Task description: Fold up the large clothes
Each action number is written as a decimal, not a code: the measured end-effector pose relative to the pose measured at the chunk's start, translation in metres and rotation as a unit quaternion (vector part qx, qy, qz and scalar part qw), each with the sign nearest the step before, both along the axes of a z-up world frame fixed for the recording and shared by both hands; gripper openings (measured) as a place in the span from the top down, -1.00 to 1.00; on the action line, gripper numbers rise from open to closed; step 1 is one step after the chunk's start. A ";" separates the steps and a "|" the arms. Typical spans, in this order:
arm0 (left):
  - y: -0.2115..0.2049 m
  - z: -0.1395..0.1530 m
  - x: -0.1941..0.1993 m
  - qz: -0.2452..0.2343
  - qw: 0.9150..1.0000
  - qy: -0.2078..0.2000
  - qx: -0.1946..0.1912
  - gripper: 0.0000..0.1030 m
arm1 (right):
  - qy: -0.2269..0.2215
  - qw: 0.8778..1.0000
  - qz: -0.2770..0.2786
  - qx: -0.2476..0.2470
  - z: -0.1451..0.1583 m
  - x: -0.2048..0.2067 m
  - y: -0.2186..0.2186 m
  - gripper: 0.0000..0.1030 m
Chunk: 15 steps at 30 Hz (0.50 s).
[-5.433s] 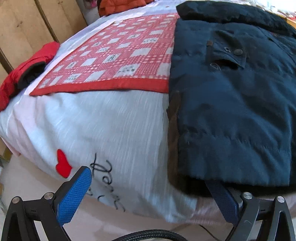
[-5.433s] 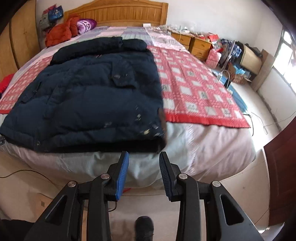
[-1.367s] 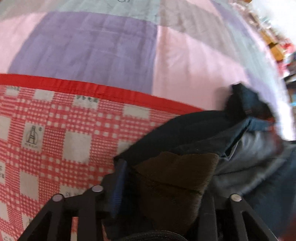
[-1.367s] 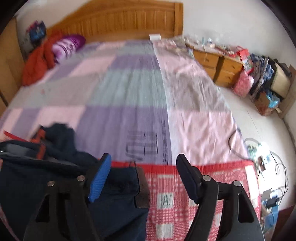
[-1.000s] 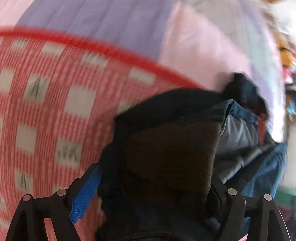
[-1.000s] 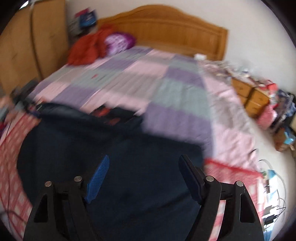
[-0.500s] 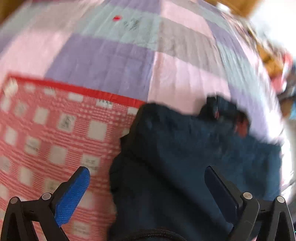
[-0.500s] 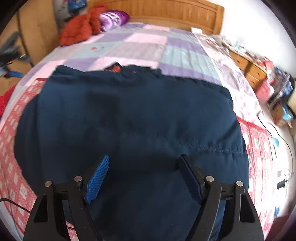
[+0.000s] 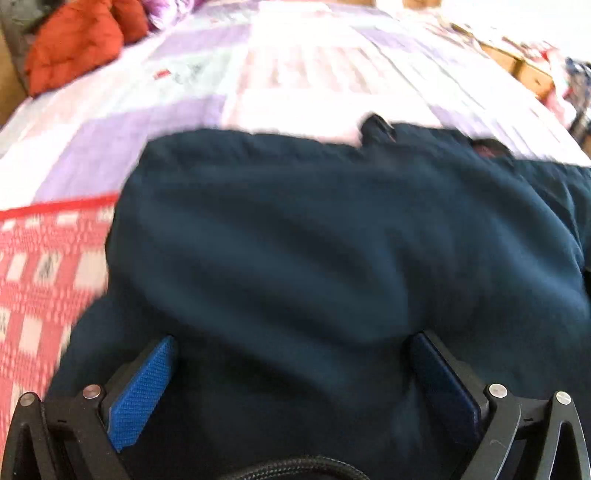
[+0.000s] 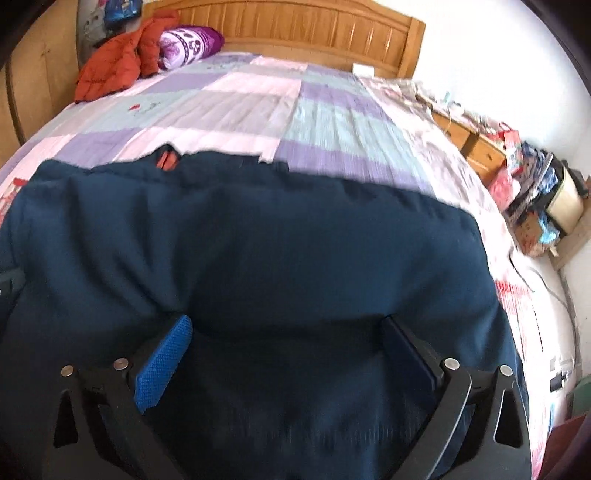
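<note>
Tongs, left [image 9: 288,384]: jaws spread to their widest, nothing pinched; dark cloth lies under the gap, not clamped. Tongs, right [image 10: 284,358]: jaws opening to full spread, likewise holding nothing, poised just above the same cloth.

Item: navy padded coat [image 10: 258,240], large, lying on the bed [image 10: 258,99] across the boundary of the red checked blanket [image 9: 40,266] and the pastel patchwork sheet [image 9: 295,70]. One plain panel faces up; a trace of orange lining [image 10: 167,161] shows at the far edge. Puffy, with soft ridges.

Other contents: red-orange jacket [image 10: 110,62] and purple pillow [image 10: 188,42] by the wooden headboard [image 10: 295,26]; cluttered wooden drawers [image 10: 476,144] at the bedside.

Step in hand, as judged: a lengthwise fold appears laid down and let go. Next move calls for finding fresh edges, probably the two sides, gripping through thick padding, and bringing them across evenly so trapped air does not spring the fold open.
</note>
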State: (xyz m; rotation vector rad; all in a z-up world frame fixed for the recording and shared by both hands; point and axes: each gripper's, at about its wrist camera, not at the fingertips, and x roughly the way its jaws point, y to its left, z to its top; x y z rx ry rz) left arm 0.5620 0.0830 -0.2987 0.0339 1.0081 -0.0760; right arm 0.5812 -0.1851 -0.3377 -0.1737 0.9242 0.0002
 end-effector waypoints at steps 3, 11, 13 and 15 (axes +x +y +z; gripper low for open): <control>0.001 -0.006 0.034 0.029 0.999 -0.003 0.014 -1.00 | -0.005 1.000 0.000 -0.001 -0.001 0.028 -0.001 -1.00; 0.030 -0.010 0.036 0.062 0.996 -0.033 0.054 -1.00 | -0.016 0.999 -0.009 0.030 0.001 0.045 -0.042 -1.00; 0.051 -0.019 0.038 0.079 0.996 -0.006 0.035 -1.00 | -0.018 0.998 -0.042 0.045 0.003 0.045 -0.064 -0.99; 0.063 -0.014 0.036 0.104 0.994 -0.006 0.035 -1.00 | -0.020 0.996 -0.065 0.049 0.008 0.045 -0.079 -0.99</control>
